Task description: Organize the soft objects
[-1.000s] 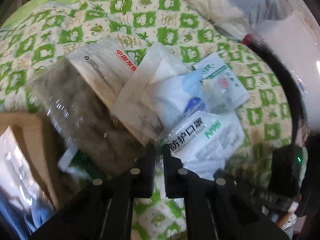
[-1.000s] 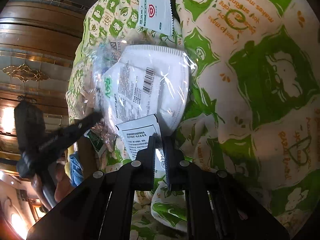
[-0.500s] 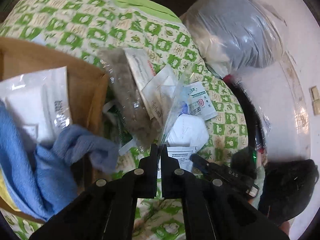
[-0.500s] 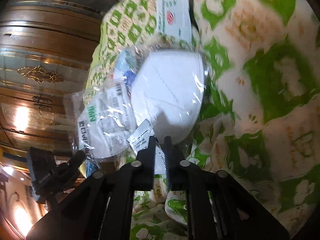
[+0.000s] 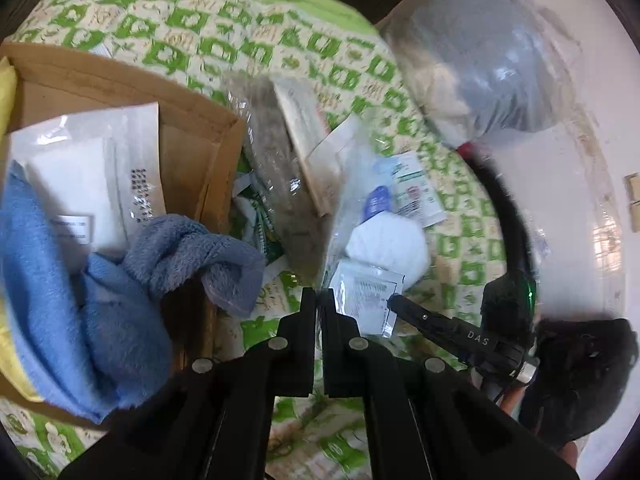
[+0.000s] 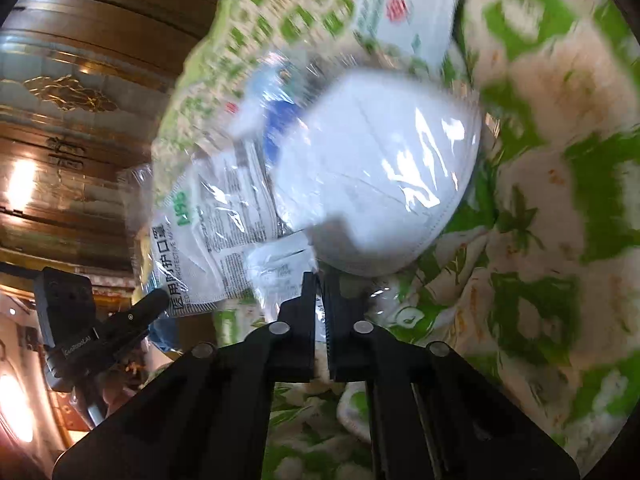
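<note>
My left gripper (image 5: pixel 319 300) is shut on the edge of a clear-wrapped N95 mask packet (image 6: pixel 208 240), lifted edge-on above the bed; it shows as a thin clear film (image 5: pixel 344 184) in the left wrist view. My right gripper (image 6: pixel 320 284) is shut on a small printed packet (image 6: pixel 280 268), also visible in the left wrist view (image 5: pixel 366 296). A white mask in clear wrap (image 6: pixel 384 184) lies just beyond it on the green-patterned quilt (image 6: pixel 560 160). A cardboard box (image 5: pixel 192 136) at left holds blue towels (image 5: pixel 80 300) and a white packet (image 5: pixel 88 176).
More packets lie on the quilt: a grey fluffy bag (image 5: pixel 276 184), flat paper packets (image 5: pixel 316 140) and a small sachet (image 5: pixel 416 192). A big clear plastic bag (image 5: pixel 480 60) sits at the bed's far right. Wooden panelling (image 6: pixel 80 120) rises behind the bed.
My left gripper closed on the N95 packet, lifted it and swung back so the box came into view. My right gripper stays shut on the small packet, with the white mask shifting slightly.
</note>
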A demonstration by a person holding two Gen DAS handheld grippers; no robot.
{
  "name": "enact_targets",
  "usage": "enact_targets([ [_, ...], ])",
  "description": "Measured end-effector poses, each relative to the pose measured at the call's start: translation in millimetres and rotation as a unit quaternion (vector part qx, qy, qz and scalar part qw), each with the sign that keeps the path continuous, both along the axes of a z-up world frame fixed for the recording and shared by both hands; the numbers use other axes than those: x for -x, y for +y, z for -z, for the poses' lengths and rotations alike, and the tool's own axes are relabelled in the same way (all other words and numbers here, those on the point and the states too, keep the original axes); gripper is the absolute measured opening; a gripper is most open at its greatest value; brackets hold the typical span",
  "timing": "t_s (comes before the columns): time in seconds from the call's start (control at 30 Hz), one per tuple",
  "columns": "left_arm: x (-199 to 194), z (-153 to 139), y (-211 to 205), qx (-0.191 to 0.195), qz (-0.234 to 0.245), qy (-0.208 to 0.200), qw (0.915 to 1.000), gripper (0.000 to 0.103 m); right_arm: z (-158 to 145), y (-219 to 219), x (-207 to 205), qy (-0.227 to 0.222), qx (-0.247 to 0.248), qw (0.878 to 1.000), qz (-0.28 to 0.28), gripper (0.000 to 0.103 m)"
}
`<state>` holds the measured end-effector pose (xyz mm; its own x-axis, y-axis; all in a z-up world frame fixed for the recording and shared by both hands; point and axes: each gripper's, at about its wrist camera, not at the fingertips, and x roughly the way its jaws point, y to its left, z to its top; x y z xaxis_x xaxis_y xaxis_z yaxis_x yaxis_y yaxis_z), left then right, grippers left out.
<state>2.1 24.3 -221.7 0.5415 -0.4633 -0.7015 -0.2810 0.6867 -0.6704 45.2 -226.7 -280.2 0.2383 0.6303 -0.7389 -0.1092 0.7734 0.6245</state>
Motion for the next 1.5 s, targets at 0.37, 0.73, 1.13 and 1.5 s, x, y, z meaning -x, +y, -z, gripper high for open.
enact_targets([
  [0.37,99.8,-33.1,71.0,0.077,-0.102,-0.082,0.9884,0.000,-104.7,74.7,42.4,-0.118,-0.002,0.992,-0.046,0.000],
  [0.73,115.8,-21.2,159.5,0.060,-0.207,-0.085,0.9728,0.000,-115.3,191.5,25.7,-0.097,-0.035,0.988,-0.113,0.000],
  [1.13,88.6,12.5,164.7,-0.010,-0.226,-0.003,0.9740,0.000,-34.5,218.4,-14.9,-0.039,0.031,0.996,-0.072,0.003],
  [1.5,105.9,-2.0,162.6,-0.081,-0.249,-0.013,0.9650,0.023,-51.1,213.4,-11.0,-0.087,0.047,0.993,-0.065,0.032],
])
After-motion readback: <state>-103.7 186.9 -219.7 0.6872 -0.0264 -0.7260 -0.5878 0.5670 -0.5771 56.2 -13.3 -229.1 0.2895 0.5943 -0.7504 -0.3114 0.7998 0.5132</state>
